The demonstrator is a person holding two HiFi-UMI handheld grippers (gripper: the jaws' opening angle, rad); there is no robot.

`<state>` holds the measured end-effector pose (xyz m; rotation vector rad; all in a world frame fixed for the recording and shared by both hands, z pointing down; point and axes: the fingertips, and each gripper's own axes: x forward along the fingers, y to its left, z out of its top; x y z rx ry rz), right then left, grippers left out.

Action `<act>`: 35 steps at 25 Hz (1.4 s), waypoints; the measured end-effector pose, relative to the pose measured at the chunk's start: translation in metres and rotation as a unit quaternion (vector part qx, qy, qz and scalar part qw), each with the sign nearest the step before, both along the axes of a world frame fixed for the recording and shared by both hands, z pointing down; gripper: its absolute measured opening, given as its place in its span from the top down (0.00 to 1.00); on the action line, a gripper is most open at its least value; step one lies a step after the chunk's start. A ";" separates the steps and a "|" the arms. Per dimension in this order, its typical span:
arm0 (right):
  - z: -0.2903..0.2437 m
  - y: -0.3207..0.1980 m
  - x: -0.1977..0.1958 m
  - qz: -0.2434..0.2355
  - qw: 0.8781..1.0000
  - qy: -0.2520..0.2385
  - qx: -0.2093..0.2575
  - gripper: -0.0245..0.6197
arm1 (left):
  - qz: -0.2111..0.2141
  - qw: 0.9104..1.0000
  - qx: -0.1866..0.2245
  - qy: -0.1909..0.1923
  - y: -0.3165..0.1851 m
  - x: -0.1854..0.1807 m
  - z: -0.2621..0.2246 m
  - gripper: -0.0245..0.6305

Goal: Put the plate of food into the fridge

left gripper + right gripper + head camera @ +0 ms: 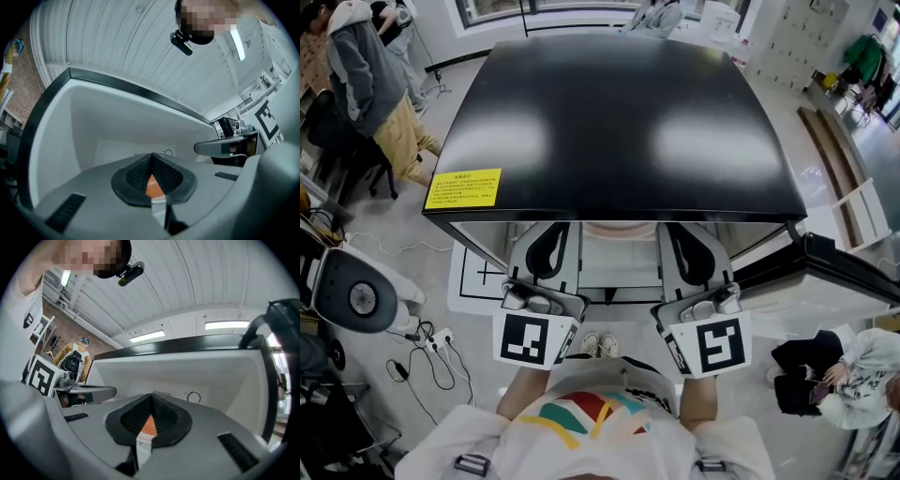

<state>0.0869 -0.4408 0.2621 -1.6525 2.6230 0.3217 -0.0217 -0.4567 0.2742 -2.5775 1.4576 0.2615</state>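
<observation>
Two claws are held up side by side in front of the fridge [619,122], whose wide black top fills most of the head view and hides nearly all of the inside. The left claw [549,246] and the right claw [689,248] both point toward the fridge opening, their tips just at the front edge of the top. Each marker cube [530,339] sits closer to the person than the fridge.

In the left gripper view the left claw [151,161] has its two dark pads pressed together with nothing between them. Only a small orange wedge of the claw itself shows behind the seam. The right gripper view shows the same for the right claw [151,403]: jaws together and empty. Beyond both lies the white inner wall [117,126] of the fridge under a dark rim. It is bare as far as these views reach, and the lower shelves are cut off by the claw bodies.

No view shows where the plate of food is. The fridge top covers the shelves from above.

One yellow sticker [464,187] sits on the fridge top's front left corner, its print too small to read. What looks like the open door [834,267] juts out on the fridge's right, partly cut off by the picture edge.
</observation>
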 end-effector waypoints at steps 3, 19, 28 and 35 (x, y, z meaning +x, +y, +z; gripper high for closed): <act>0.000 0.006 0.008 0.018 1.000 -0.026 -0.003 0.96 | 0.002 1.000 0.005 -0.004 0.003 0.002 -0.003 0.95; 0.029 0.032 0.007 0.075 0.995 -0.058 -0.004 0.96 | -0.008 1.000 0.006 -0.023 0.016 -0.005 0.010 0.95; 0.032 0.036 0.002 0.104 0.994 -0.033 0.004 0.96 | -0.014 1.000 0.004 -0.020 0.018 -0.008 0.013 0.95; 0.025 0.040 0.001 0.109 0.993 -0.042 0.011 0.96 | -0.015 1.000 0.004 -0.019 0.018 -0.007 0.013 0.95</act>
